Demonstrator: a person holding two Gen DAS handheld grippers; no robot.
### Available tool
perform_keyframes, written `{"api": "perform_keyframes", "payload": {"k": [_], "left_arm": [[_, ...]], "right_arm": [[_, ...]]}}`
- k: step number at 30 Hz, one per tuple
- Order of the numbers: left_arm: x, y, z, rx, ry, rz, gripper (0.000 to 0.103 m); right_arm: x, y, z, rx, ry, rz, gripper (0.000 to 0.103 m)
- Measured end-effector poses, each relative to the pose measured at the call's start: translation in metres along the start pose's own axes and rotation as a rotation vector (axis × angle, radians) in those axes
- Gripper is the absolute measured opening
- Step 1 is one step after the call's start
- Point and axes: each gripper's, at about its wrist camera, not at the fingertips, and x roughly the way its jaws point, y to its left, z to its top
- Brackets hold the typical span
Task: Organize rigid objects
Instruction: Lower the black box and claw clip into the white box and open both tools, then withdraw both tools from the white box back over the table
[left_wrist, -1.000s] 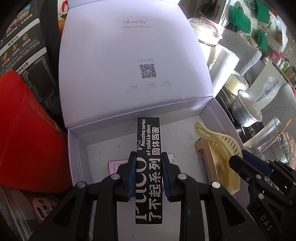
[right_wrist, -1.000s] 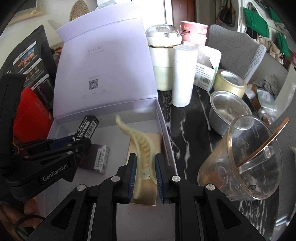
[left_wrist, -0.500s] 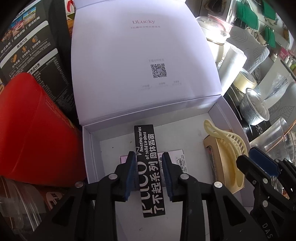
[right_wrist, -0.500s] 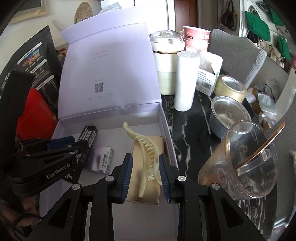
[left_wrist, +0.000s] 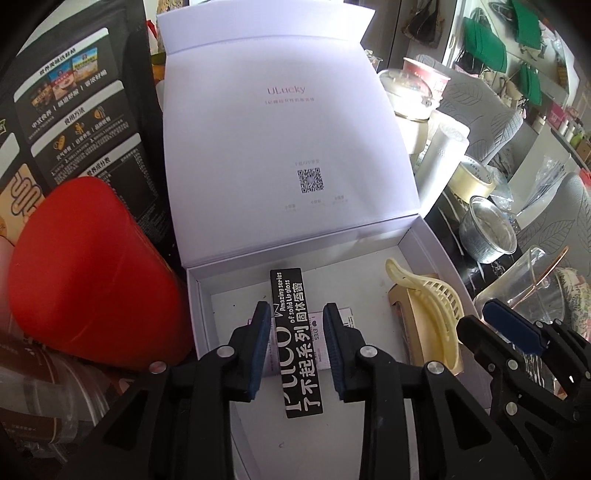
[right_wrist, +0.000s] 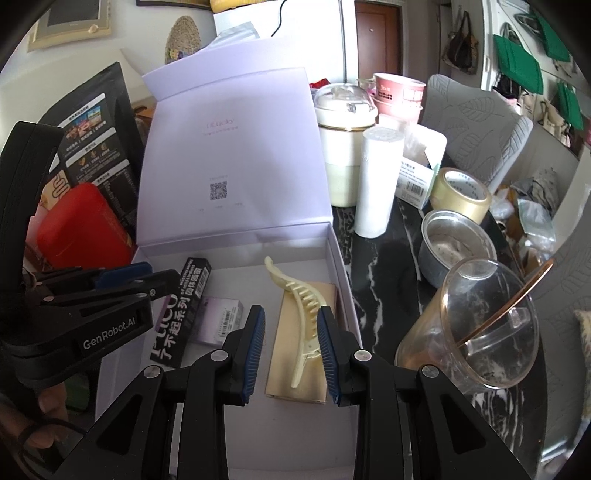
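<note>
My left gripper (left_wrist: 295, 349) hangs over the open lavender gift box (left_wrist: 207, 332), its blue-padded fingers (left_wrist: 258, 347) spread to either side of a long black lip gloss carton (left_wrist: 295, 343), with a gap showing on both sides of the carton. The carton lies flat on the box floor, its far end pointing toward the raised lid (left_wrist: 288, 155) (the one printed with a QR code), and it rests partly across a small pale carton (right_wrist: 219, 319) beneath it.

My right gripper (right_wrist: 290, 350) is likewise parted, its fingers (right_wrist: 255, 347) standing clear on both sides of a cream-coloured hair clip (right_wrist: 299, 321). The clip lies on a flat gold box (right_wrist: 280, 369), which sits against the right wall of the gift box; the clip's curved tip points toward the lid.

From the right wrist view, my left gripper (right_wrist: 122, 284) appears at the left edge, reaching in over the black carton (right_wrist: 184, 314).

Beside the gift box, on the dark marbled tabletop (right_wrist: 384, 280), stand a white cylinder (right_wrist: 376, 181), a cream jar with a clear domed lid (right_wrist: 343, 147), a roll of tan tape (right_wrist: 460, 197), a small metal bowl (right_wrist: 456, 247) and a tipped clear cup (right_wrist: 476, 328). A red container (left_wrist: 85, 269) and a black printed pouch (left_wrist: 77, 122) crowd the box's left side.
</note>
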Motion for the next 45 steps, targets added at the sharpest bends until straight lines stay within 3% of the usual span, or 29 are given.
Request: {"api": "perform_keyframes", "payload": {"k": [10, 25, 36, 45], "left_arm": [[-0.029, -0.001, 0.003, -0.011, -0.055, -0.021, 0.029], [-0.095, -0.021, -0.003, 0.035, -0.161, 0.003, 0.029], [-0.149, -0.037, -0.024, 0.066, -0.26, 0.011, 0.029], [-0.176, -0.035, -0.051, 0.062, -0.292, 0.003, 0.029]], "right_arm": [[-0.026, 0.005, 0.002, -0.016, -0.049, -0.003, 0.029], [-0.081, 0.007, -0.003, -0.03, -0.125, -0.006, 0.029], [-0.134, 0.011, -0.017, -0.055, -0.199, -0.013, 0.029], [-0.17, 0.017, -0.036, -0.066, -0.247, -0.019, 0.034]]}}
